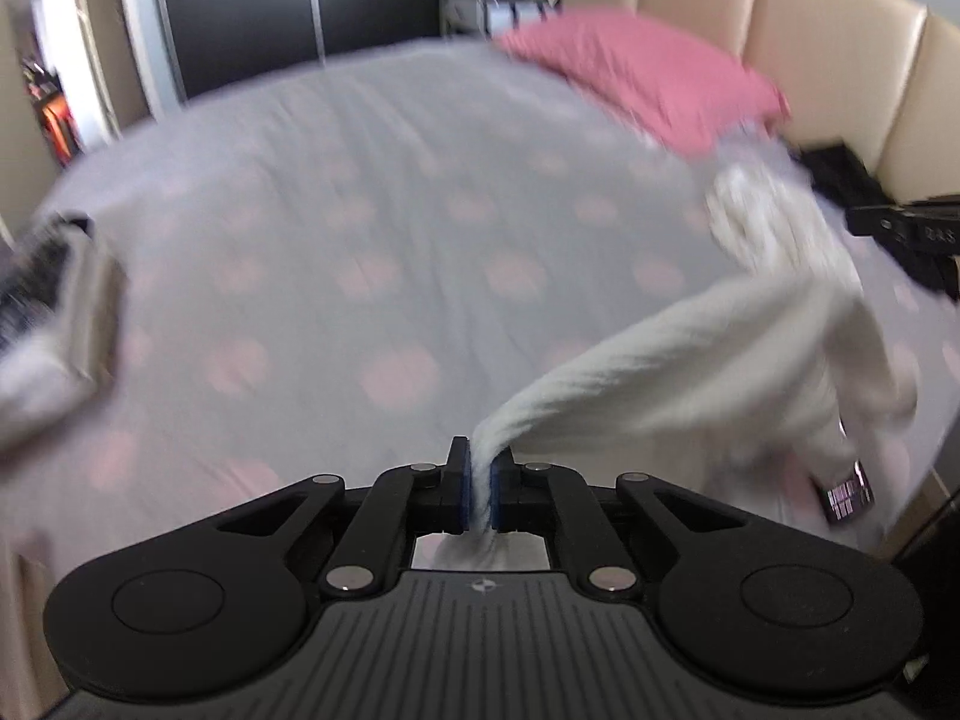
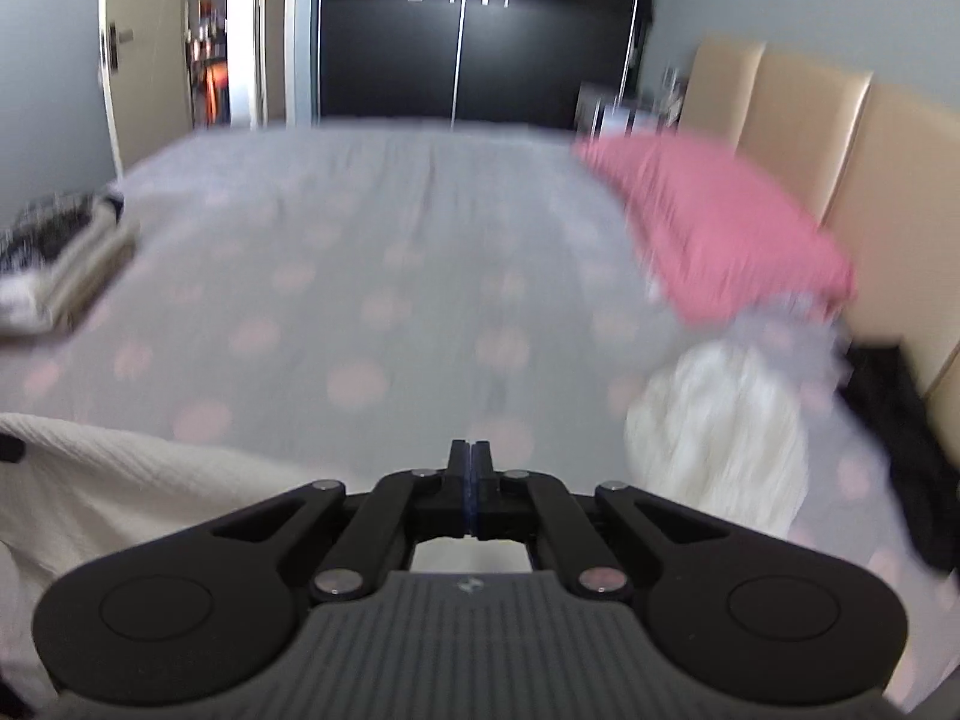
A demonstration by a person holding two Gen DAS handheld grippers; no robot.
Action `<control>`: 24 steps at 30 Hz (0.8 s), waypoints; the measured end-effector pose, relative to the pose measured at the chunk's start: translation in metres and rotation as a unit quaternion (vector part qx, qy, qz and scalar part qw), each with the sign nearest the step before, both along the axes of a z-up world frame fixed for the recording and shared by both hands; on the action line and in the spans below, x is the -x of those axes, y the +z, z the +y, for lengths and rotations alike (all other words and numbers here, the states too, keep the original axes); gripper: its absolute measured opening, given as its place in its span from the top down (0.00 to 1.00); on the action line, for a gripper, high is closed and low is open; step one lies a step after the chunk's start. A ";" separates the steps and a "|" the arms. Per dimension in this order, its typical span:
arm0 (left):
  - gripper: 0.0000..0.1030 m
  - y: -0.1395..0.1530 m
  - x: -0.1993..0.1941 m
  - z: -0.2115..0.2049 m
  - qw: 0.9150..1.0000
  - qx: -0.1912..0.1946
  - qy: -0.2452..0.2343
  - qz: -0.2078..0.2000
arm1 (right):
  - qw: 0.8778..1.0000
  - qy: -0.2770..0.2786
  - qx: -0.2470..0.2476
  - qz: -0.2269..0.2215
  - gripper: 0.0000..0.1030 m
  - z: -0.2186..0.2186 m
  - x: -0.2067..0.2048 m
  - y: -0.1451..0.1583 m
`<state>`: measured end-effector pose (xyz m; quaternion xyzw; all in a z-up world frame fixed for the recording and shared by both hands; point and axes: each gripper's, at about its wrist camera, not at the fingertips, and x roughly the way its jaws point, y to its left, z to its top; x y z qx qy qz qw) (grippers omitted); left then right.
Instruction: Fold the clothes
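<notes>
A cream ribbed garment point(image 1: 690, 360) hangs above the bed. My left gripper point(image 1: 478, 480) is shut on a bunched corner of it, and the cloth runs away to the right with a barcode tag point(image 1: 849, 489) dangling. My right gripper point(image 1: 900, 234) shows as a black shape at the right edge. In the right wrist view the right gripper point(image 2: 472, 468) has its jaws pressed together. The cream garment point(image 2: 120, 480) comes in taut from the left and passes under them, showing in the gap behind the pads.
The bed point(image 2: 390, 240) has a grey sheet with pink dots. A pink pillow point(image 2: 714, 228) and a white crumpled pile point(image 2: 720, 438) lie by the beige headboard point(image 2: 870, 168). Folded clothes point(image 2: 54, 258) are stacked at the left edge. A black wardrobe point(image 2: 480, 48) stands beyond.
</notes>
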<state>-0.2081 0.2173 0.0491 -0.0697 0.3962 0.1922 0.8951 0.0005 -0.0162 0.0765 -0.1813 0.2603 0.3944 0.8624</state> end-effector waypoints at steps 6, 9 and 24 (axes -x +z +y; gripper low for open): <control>0.96 0.092 0.014 0.007 0.994 -0.077 0.016 -0.073 | 0.998 0.035 -0.054 -0.022 1.00 0.013 0.025 0.079; 0.96 0.107 0.019 0.009 0.990 -0.119 0.029 -0.070 | 0.997 0.068 -0.043 0.003 1.00 0.024 0.037 0.084; 0.94 -0.041 0.075 0.121 0.970 -0.075 0.198 0.119 | 0.972 0.109 0.151 0.144 0.69 0.034 0.063 -0.116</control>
